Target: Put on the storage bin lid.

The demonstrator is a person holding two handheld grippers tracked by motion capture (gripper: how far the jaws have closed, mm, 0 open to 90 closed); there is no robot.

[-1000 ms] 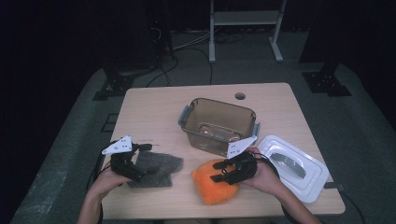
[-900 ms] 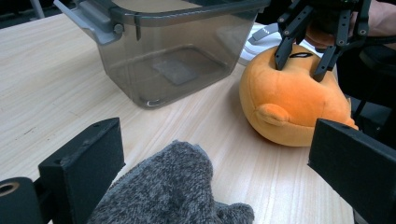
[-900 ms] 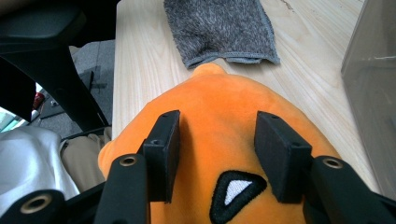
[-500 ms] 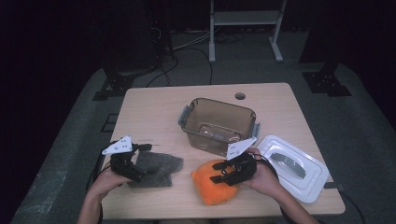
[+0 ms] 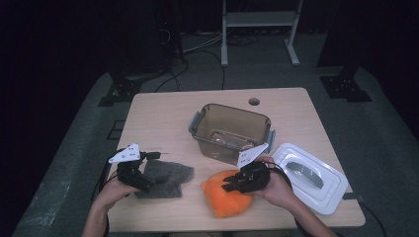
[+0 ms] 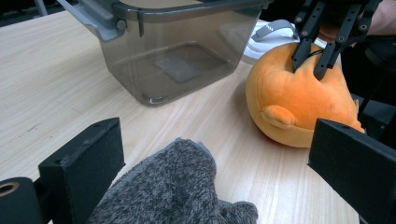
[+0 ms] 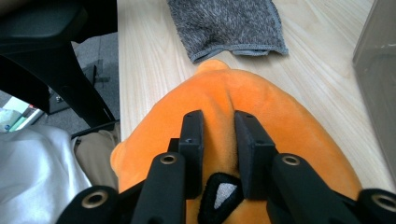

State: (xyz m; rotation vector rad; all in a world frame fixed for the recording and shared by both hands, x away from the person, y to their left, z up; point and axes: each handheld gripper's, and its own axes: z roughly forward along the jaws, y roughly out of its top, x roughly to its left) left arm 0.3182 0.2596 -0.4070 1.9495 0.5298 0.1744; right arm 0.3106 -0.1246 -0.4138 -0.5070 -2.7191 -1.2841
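I am pinching the orange plush (image 7: 280, 135) in my right hand-held gripper (image 7: 219, 126), whose jaws have just been closing, beside the clear bin (image 5: 230, 131).

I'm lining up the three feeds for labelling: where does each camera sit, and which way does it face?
High view: above the person's side, looking forward and down on the table; forearms and both grippers show.
Left gripper view: on the left gripper, over the grey cloth, facing the bin.
Right gripper view: on the right gripper, whose jaws have just been closing and pinch the orange plush.
All share plush and cloth.
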